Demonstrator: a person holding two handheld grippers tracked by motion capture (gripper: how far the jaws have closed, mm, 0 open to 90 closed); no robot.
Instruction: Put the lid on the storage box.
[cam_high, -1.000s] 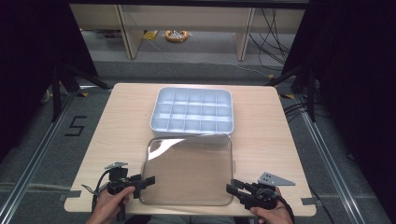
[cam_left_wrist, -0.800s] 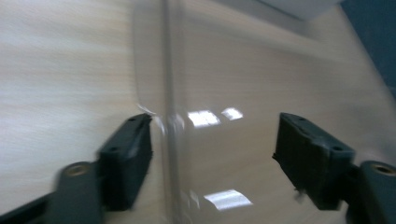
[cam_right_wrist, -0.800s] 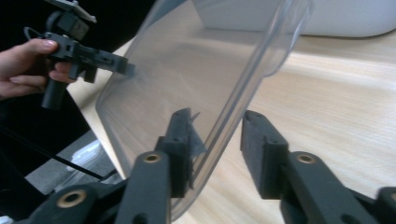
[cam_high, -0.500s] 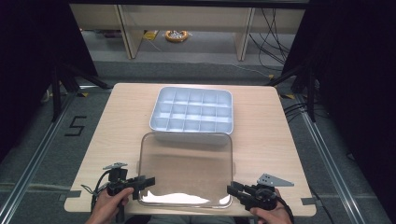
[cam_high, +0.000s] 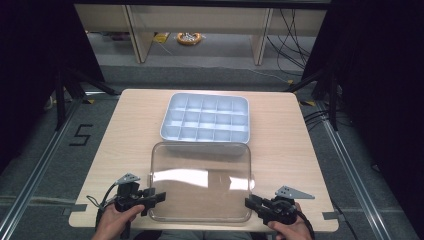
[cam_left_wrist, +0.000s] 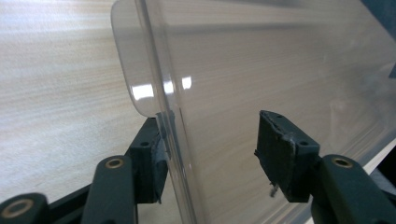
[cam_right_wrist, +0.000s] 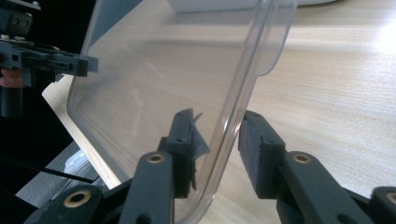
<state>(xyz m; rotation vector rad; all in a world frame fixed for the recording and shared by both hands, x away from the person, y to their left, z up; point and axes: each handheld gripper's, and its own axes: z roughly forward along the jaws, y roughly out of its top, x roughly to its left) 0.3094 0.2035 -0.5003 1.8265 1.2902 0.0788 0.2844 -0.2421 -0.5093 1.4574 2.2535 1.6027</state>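
- Left gripper (cam_high: 152, 197) and right gripper (cam_high: 252, 204) sit at the table's (cam_high: 310, 165) near edge, jaws parted, each straddling a side rim of the clear lid (cam_high: 200, 187) without clamping it.
- Lid lies between them, long axis left-right, both grippers equally close.
- Beyond, compartment tray (cam_high: 205, 122), its near edge just beside the lid's far edge.

1. High view: the person's hands and forearms are cut off by the bottom edge.
2. Left gripper view: clear lid (cam_left_wrist: 280, 70) runs off the top and right edges; its far corners are unseen.
3. Right gripper view: grey divider tray (cam_right_wrist: 224, 4) is cut by the top edge.
4. Yellow object on the floor (cam_high: 189, 38), high view: too small to identify.
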